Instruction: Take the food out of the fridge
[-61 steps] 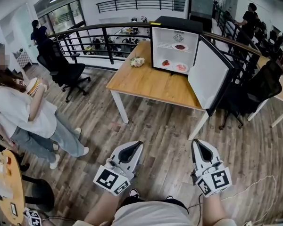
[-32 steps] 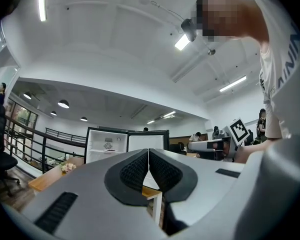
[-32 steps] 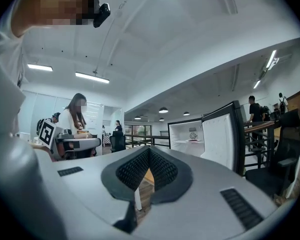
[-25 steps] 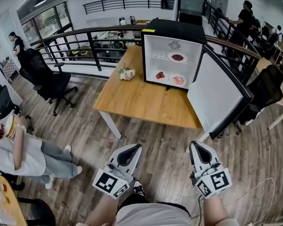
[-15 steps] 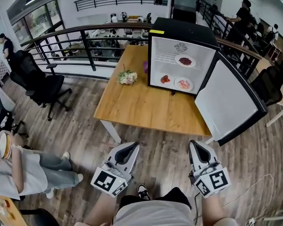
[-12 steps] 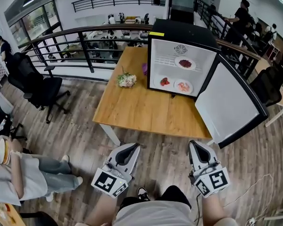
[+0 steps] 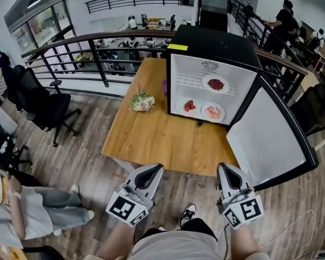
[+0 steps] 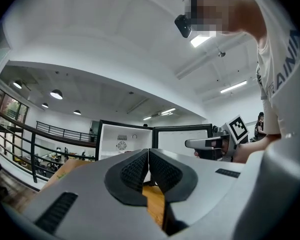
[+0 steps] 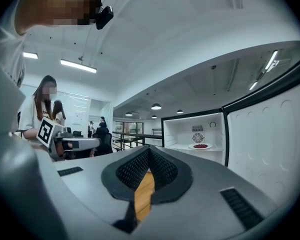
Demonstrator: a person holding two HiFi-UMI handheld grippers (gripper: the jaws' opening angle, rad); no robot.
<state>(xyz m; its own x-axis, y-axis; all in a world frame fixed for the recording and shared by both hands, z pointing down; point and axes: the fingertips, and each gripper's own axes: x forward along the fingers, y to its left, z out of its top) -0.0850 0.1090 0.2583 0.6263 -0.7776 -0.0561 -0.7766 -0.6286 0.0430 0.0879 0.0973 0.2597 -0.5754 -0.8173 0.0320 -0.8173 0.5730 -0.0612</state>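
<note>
1. The light wooden rectangular tabletop (image 7: 151, 137) stands on a wood-plank floor (image 7: 81, 161), in front of a black metal railing (image 7: 97, 53).
2. The black mini fridge with a white interior (image 7: 216, 39) stands on the far right part of the tabletop. Its cavity faces the person.
3. The fridge's white-lined door (image 7: 271, 140) is swung wide open to the right and reaches past the tabletop's right edge.
4. A black office chair (image 7: 40, 104) stands on the floor, well apart to the left of the tabletop.
5. The left gripper (image 7: 153, 170) is held low, just at the tabletop's near edge. Its fingers (image 8: 135, 171) are pressed together with nothing between them.
6. The right gripper (image 7: 225, 170) is held level with it, below the open door. Its fingers (image 9: 162, 170) are likewise closed and empty.
7. A small bouquet of pale flowers (image 7: 143, 102) lies on the tabletop left of the fridge.
8. The food is inside the fridge:
   - a white plate of dark red food (image 7: 215, 83) sits on the upper shelf;
   - a plate of red food (image 7: 189, 106) sits on the lower level;
   - a plate of pinkish food (image 7: 213, 111) sits just beside it, to the right.
</note>
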